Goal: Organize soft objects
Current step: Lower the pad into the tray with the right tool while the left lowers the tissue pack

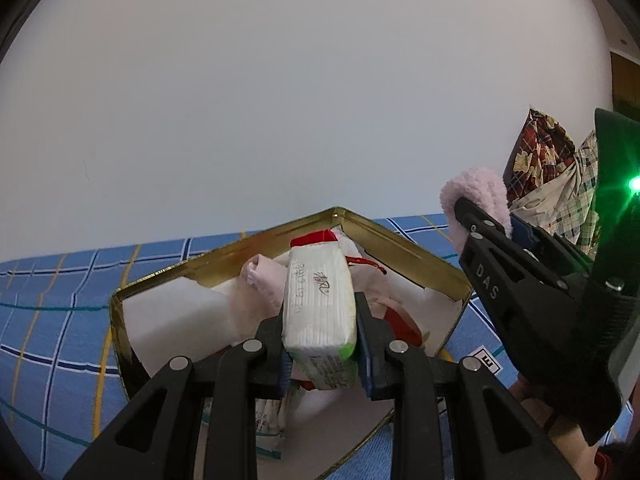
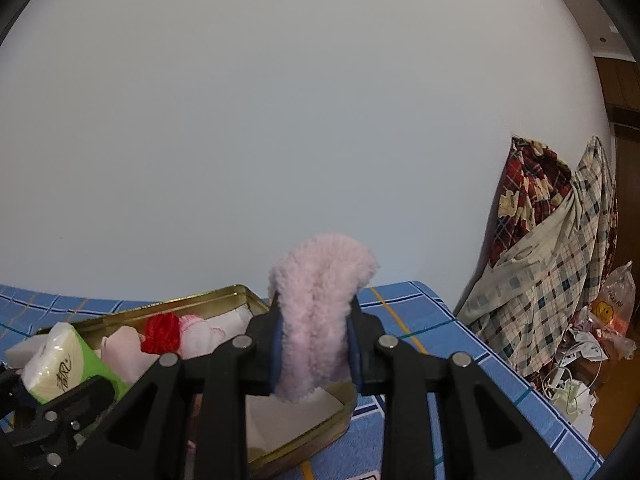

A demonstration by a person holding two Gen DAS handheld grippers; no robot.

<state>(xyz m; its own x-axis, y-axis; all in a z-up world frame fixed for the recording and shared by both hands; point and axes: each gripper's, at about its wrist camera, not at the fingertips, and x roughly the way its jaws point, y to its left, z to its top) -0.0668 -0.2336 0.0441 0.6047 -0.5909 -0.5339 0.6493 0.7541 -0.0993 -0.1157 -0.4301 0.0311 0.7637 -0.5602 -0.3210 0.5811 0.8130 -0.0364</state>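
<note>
My left gripper [image 1: 320, 344] is shut on a white and green tissue pack [image 1: 318, 304] and holds it above the gold tin box [image 1: 404, 244]. The pack also shows in the right wrist view [image 2: 64, 364]. My right gripper [image 2: 314, 344] is shut on a fluffy pink cloth [image 2: 320, 304], held over the tin's [image 2: 224, 294] right end. The cloth also shows in the left wrist view [image 1: 476, 196]. Inside the tin lie a red yarn ball [image 2: 162, 332], pink cloths [image 2: 124, 350] and white paper.
The tin sits on a blue checked bedsheet [image 1: 52, 320]. A white wall fills the background. Patterned bedding [image 2: 548, 248] is piled at the right, with a plastic bag [image 2: 612, 308] and cables on the floor beside it.
</note>
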